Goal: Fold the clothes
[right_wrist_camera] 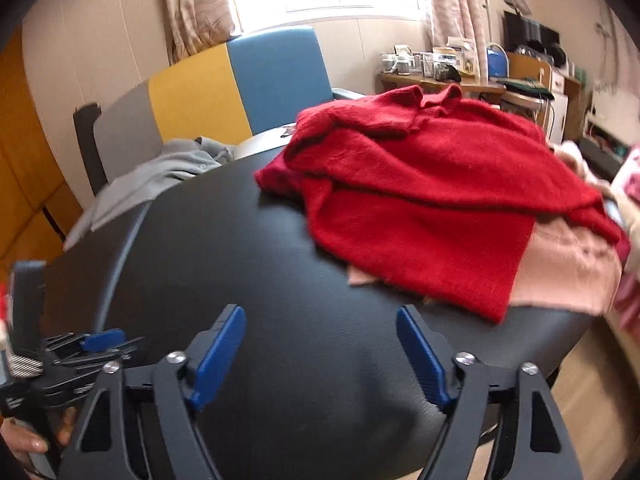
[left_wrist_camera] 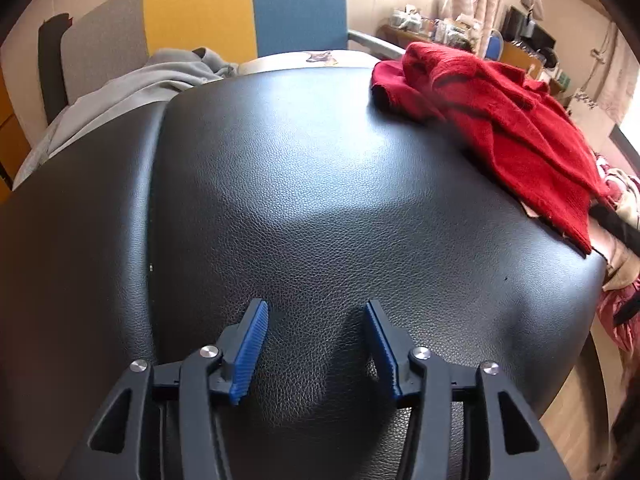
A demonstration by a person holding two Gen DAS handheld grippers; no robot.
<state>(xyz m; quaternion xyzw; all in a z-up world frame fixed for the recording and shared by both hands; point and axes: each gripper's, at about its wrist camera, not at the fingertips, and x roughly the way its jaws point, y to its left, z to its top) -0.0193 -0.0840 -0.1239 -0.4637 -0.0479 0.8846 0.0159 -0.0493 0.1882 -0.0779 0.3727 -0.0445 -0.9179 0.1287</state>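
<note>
A crumpled red sweater [right_wrist_camera: 432, 200] lies on the far right of a black leather surface [right_wrist_camera: 320, 352]; it also shows in the left wrist view [left_wrist_camera: 508, 128]. A pink garment [right_wrist_camera: 568, 272] lies under its right side. My right gripper [right_wrist_camera: 320, 320] is open and empty, above the leather in front of the sweater. My left gripper [left_wrist_camera: 316, 312] is open and empty over the bare leather [left_wrist_camera: 320, 200], well left of the sweater. The left gripper also shows at the lower left of the right wrist view [right_wrist_camera: 80, 352].
A grey garment [left_wrist_camera: 132, 92] lies at the far left by a grey, yellow and blue headboard [left_wrist_camera: 200, 12]. A cluttered wooden desk [right_wrist_camera: 440, 76] stands behind. More pink cloth [left_wrist_camera: 624, 300] hangs off the right edge above the wooden floor.
</note>
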